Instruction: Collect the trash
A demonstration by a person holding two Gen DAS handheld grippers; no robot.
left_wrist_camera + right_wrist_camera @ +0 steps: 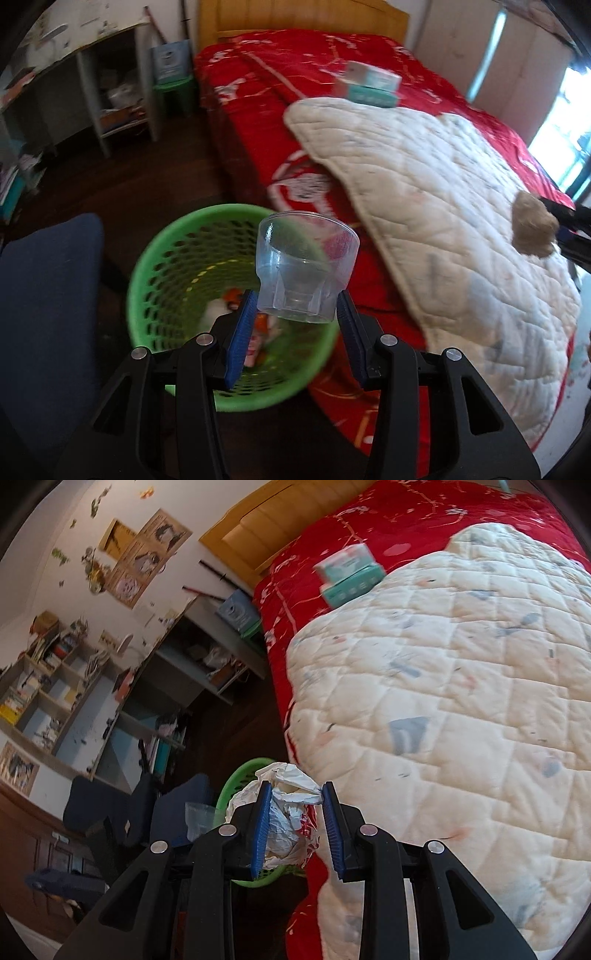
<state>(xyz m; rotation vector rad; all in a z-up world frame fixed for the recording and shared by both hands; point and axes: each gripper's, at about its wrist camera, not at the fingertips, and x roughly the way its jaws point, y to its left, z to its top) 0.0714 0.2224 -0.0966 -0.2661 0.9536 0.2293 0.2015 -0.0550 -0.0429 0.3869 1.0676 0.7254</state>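
My left gripper (295,306) is shut on a clear plastic cup (304,266) and holds it over the near rim of a green mesh trash basket (166,273) standing on the floor beside the bed. Some trash lies in the basket's bottom (221,314). My right gripper (295,794) is shut on a crumpled wad of white paper (284,812) with red print, held above the bed's edge near the basket (243,771). In the left wrist view that wad (533,229) shows at the far right over the quilt. The cup shows in the right wrist view (199,818).
A bed with a red cover (280,92) and a cream quilt (461,206) fills the right. A teal-and-white box (373,85) lies on the bed. A dark blue chair (44,295) stands left of the basket. A desk and shelves (55,686) line the far wall.
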